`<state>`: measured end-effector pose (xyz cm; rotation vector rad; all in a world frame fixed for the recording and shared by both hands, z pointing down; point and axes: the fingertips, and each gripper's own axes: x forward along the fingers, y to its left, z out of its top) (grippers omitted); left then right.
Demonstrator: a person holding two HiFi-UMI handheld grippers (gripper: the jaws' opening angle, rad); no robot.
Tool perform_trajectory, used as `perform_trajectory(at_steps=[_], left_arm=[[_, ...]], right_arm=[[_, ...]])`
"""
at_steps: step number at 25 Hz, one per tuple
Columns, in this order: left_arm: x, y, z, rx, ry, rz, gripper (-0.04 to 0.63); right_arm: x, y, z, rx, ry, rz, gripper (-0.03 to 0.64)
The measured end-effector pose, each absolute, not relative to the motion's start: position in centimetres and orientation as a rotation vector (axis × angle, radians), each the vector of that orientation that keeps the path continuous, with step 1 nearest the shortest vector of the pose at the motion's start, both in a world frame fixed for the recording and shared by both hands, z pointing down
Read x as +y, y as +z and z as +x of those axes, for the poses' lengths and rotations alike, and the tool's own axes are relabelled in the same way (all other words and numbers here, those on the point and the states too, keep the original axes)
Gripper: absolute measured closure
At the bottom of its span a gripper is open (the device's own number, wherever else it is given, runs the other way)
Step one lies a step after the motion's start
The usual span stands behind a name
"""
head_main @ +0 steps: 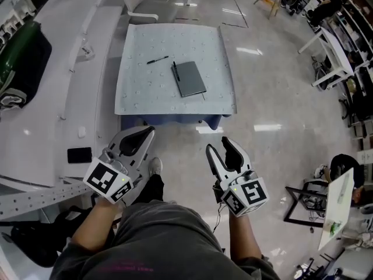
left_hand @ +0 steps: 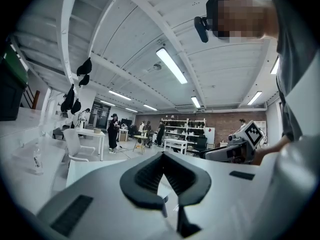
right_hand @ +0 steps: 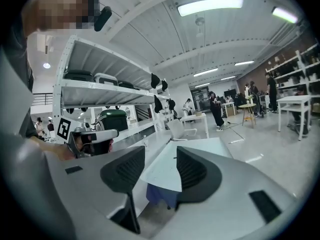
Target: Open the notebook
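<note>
Notebook [head_main: 191, 79]: flat, dark-grey rectangle, closed, right of centre on the table [head_main: 140, 89]. Its long axis runs away from me, far end tilted slightly left. My left gripper [head_main: 145, 134] has its jaws together and empty; right gripper [head_main: 218, 144] jaws apart and empty, both short of the table.

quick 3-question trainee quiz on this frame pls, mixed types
1. True or false: the notebook on the table is already open.
2. Which has its jaws apart? A) left gripper B) right gripper
3. Fill in: in the head view, a loose ___ lies on the table left of the notebook.
Key: 1 false, it is closed; 2 B; 3 pen.
</note>
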<state>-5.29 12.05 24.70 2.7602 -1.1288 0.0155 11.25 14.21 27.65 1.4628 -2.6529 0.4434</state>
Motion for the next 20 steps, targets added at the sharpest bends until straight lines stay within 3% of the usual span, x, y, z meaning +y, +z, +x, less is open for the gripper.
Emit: perform_trajectory(at_steps=[20], left_arm=[[-7.5, 26.2, -10.4, -1.069, -0.022, 2.737, 0.597]], right_arm=[[-3.4, 29.1, 5.9, -2.56, 0.475, 1.511, 0.434]])
